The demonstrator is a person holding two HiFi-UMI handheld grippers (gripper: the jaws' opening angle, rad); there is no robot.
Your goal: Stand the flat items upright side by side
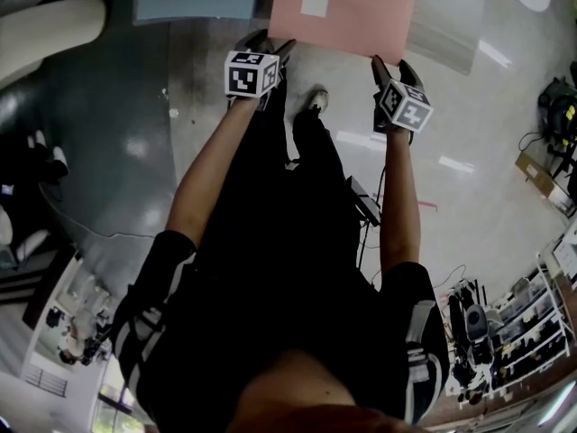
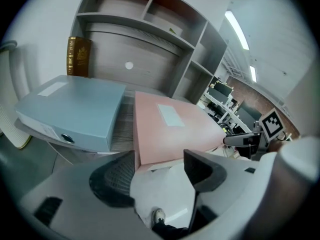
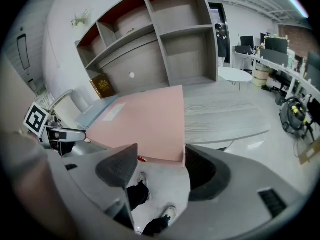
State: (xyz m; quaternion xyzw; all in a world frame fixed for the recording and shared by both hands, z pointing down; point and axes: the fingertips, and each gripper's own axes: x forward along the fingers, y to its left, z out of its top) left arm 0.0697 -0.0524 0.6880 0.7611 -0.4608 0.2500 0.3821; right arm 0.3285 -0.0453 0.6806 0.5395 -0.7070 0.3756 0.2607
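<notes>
Here, open hand-held grippers [image 1: 269,43] [image 1: 393,65] at pink file [image 1: 343,12]

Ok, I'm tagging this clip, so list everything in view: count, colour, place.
pink flat box: one, pink with a pale label, flat on the desk
blue box file: one, grey-blue, flat, left of the pink box
book: one, brown, upright at the desk's back left
desk: one, grey woodgrain
shelf unit: one, grey, reddish top compartments, behind the desk top
chair: one, cream, left of the desk
left claw: one, grey, open, at the pink box's near left corner
right claw: one, grey, open, at its near right corner
forearms: two, bare, one behind each claw
</notes>
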